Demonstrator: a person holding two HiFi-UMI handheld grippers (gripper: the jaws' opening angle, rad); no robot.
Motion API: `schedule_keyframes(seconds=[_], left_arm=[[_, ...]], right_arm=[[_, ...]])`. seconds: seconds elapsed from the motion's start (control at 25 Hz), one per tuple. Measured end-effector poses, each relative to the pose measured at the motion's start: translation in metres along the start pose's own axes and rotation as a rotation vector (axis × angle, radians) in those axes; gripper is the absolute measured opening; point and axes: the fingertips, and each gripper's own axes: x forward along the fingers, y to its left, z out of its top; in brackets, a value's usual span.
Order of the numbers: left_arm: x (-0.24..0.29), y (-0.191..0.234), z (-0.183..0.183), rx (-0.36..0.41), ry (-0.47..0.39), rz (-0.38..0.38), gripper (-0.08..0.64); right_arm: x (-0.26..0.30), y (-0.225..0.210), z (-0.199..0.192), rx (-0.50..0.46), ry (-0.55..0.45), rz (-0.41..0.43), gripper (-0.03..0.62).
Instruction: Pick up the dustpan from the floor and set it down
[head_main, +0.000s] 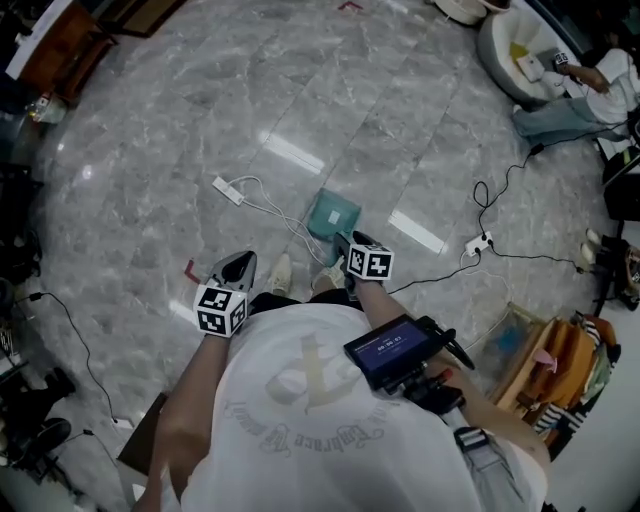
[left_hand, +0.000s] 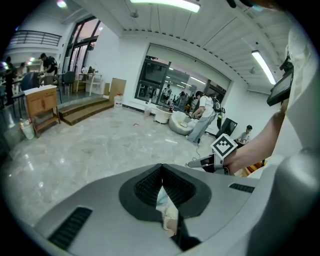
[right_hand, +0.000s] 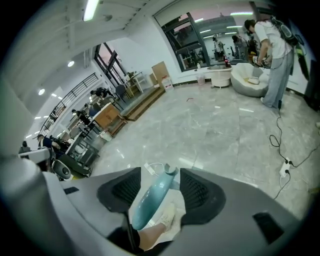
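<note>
While the dustpan (head_main: 332, 214) lies on the floor (head_main: 300, 90), well off its edges, by the person's shoes (head_main: 281, 272) | right gripper (right_hand: 160, 174): jaws spread astride its handle, not pressing, likely lining up the lift | left gripper (left_hand: 161, 170): clenched empty, held aside, unneeded.

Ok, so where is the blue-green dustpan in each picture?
Head view: the dustpan is near the middle, just ahead of the right gripper.
Right gripper view: its handle stands between the open jaws, at the bottom middle.
Left gripper view: not clearly in it; only a pale sliver shows past the jaws.
Shared landmark: the white round seat, far off in every view.
</note>
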Motion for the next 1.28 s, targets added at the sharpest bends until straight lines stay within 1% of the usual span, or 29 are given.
schedule_keyframes(seconds=[0.12, 0.28, 0.44, 0.56, 0.6, 0.64, 0.8, 0.92, 1.08, 1.28], left_arm=[[-0.012, -0.001, -0.001, -0.013, 0.006, 0.026, 0.012], [-0.028, 0.007, -0.007, -0.028, 0.009, 0.054, 0.012], [-0.037, 0.017, -0.014, -0.04, 0.016, 0.074, 0.012], [-0.042, 0.021, -0.017, -0.047, 0.02, 0.08, 0.012], [-0.043, 0.022, -0.017, -0.046, 0.02, 0.078, 0.012], [-0.043, 0.022, -0.017, -0.043, 0.018, 0.075, 0.012], [-0.037, 0.021, -0.01, -0.024, 0.016, 0.05, 0.012], [-0.03, 0.021, -0.003, -0.014, 0.017, 0.034, 0.012], [-0.025, 0.018, -0.001, 0.001, 0.015, 0.01, 0.012], [-0.016, 0.017, 0.004, 0.018, 0.015, -0.017, 0.012]], right_arm=[[0.002, -0.006, -0.002, 0.032, 0.037, -0.054, 0.247], [0.015, -0.008, -0.011, 0.06, 0.083, -0.093, 0.249], [0.022, -0.019, -0.015, 0.092, 0.09, -0.129, 0.249], [0.023, -0.021, -0.018, 0.091, 0.123, -0.149, 0.244], [0.022, -0.021, -0.019, 0.089, 0.135, -0.16, 0.22], [0.021, -0.022, -0.02, 0.087, 0.144, -0.172, 0.212], [0.013, -0.033, -0.023, 0.102, 0.171, -0.22, 0.196], [0.006, -0.043, -0.023, 0.141, 0.177, -0.256, 0.181], [-0.004, -0.052, -0.026, 0.158, 0.163, -0.285, 0.166], [-0.014, -0.063, -0.017, 0.145, 0.125, -0.312, 0.144]])
